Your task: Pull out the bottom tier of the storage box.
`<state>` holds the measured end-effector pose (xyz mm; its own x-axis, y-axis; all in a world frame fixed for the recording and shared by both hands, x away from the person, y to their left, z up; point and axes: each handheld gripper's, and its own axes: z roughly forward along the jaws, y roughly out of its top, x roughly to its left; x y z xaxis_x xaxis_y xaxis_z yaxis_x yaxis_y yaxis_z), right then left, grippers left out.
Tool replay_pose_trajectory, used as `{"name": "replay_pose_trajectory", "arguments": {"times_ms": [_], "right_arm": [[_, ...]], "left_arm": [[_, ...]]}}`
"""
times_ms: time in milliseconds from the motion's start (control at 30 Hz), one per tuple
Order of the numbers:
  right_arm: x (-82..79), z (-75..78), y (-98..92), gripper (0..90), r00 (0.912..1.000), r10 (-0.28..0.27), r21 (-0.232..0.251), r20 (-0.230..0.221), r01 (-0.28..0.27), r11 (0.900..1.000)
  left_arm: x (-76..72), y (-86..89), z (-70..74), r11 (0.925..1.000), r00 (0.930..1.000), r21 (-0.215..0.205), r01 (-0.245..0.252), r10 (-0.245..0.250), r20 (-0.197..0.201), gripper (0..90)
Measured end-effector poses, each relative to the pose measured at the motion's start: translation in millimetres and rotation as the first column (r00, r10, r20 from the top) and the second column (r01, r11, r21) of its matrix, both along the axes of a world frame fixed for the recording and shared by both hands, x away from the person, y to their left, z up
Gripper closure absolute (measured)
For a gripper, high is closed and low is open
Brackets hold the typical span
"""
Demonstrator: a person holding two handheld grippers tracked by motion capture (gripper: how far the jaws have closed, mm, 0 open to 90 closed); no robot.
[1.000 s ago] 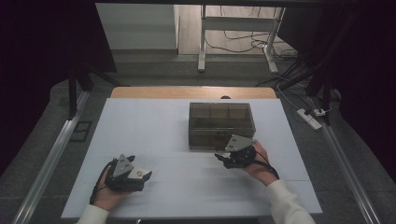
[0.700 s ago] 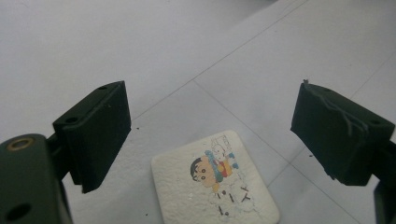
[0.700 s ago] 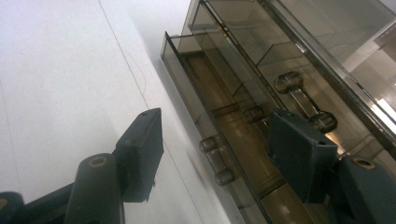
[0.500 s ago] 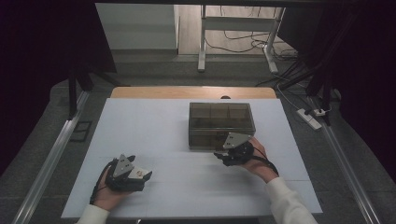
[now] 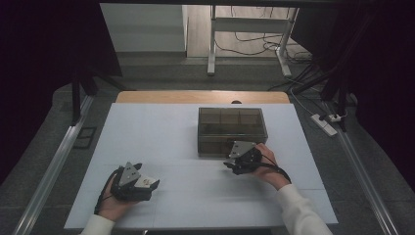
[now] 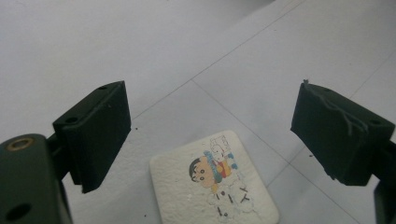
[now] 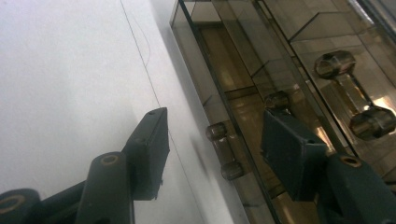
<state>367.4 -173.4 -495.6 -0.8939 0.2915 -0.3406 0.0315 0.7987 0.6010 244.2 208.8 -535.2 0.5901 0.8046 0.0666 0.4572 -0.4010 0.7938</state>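
A smoked clear compartment box (image 5: 230, 125) stands mid-table, lid down. My right gripper (image 5: 229, 164) is at its front wall. In the right gripper view the jaws (image 7: 215, 126) straddle a small clear latch (image 7: 223, 150) on the box (image 7: 280, 56) front; they have just been closing, and the pads stand off it on both sides. At the near left, my left gripper (image 5: 149, 184) rests open on the table. Between and below its jaws (image 6: 210, 112) lies a white card (image 6: 212, 186) with a cartoon figure on it.
The white table top (image 5: 166, 142) ends in a wooden strip (image 5: 195, 96) at the far side. A power strip (image 5: 325, 124) and cables lie on the floor to the right. Metal rails (image 5: 54, 166) run along both sides.
The right hand has edged slightly left along the box's front. The left hand and the card have stayed put.
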Motion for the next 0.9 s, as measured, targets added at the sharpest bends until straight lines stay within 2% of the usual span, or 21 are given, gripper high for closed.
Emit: {"name": "replay_pose_trajectory", "arguments": {"times_ms": [167, 567, 633, 833, 900], "right_arm": [[2.2, -1.1, 1.5, 43.2, 0.9999, 0.014, -0.034, 0.007, -0.014, 0.999], [3.9, -6.3, 5.9, 44.0, 0.9999, 0.01, -0.064, 0.011, -0.01, 0.998], [3.7, -7.5, 6.4, 45.8, 0.9998, 0.008, -0.081, 0.021, -0.006, 0.997], [5.0, -8.6, 5.2, 51.3, 0.9997, 0.0, -0.088, 0.026, 0.002, 0.996], [4.8, -10.1, 5.0, 54.1, 0.9992, 0.004, -0.091, 0.041, 0.0, 0.996]], "left_arm": [[0.1, 0.0, 0.0, 1.0, 1.0, 0.001, -0.001, 0.001, 0.0, 12.0], [0.0, 0.2, 0.1, 1.0, 1.0, 0.001, 0.0, 0.0, 0.001, 12.0], [0.0, 0.3, 0.1, 1.0, 1.0, 0.001, 0.0, 0.0, 0.0, 12.0], [0.1, -0.1, -0.1, 1.0, 1.0, 0.003, 0.002, -0.002, 0.0, 12.0], [0.0, 0.0, 0.0, 1.0, 1.0, 0.003, 0.001, -0.001, 0.0, 12.0]]}}
